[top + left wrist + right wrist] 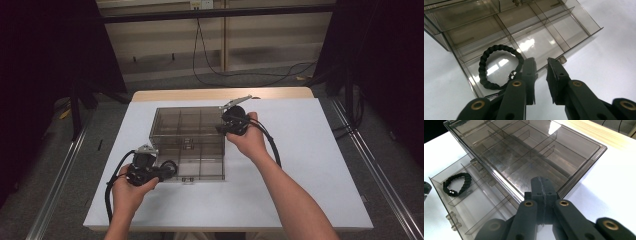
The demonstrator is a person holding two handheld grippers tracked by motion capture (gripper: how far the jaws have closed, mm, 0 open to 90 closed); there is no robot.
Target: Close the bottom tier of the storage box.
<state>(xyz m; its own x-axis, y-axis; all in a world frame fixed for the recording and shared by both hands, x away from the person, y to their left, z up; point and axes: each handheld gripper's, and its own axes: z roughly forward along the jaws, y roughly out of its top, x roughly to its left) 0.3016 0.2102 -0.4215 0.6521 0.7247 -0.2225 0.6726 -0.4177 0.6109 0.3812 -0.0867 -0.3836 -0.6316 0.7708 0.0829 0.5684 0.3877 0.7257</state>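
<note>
A smoky, see-through plastic drawer cabinet (187, 135) stood on the white table (310, 165), its lowest drawer (474, 202) pulled out and split by dividers. In the drawer's end compartment lay a black braided bracelet (497, 66), a closed ring with a small white-marked bead. The left gripper (541, 68) hung just beside it, jaws parted and empty. The right gripper (541, 187) was clenched, empty, against the cabinet's top edge.

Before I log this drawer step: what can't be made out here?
- Bracelet, left gripper view: near side hidden by the left gripper.
- Bracelet, high view: mostly hidden behind that gripper.
- Drawer, right gripper view: near corner cut by the bottom edge.
- Right gripper: any contact with the box is unclear.
</note>
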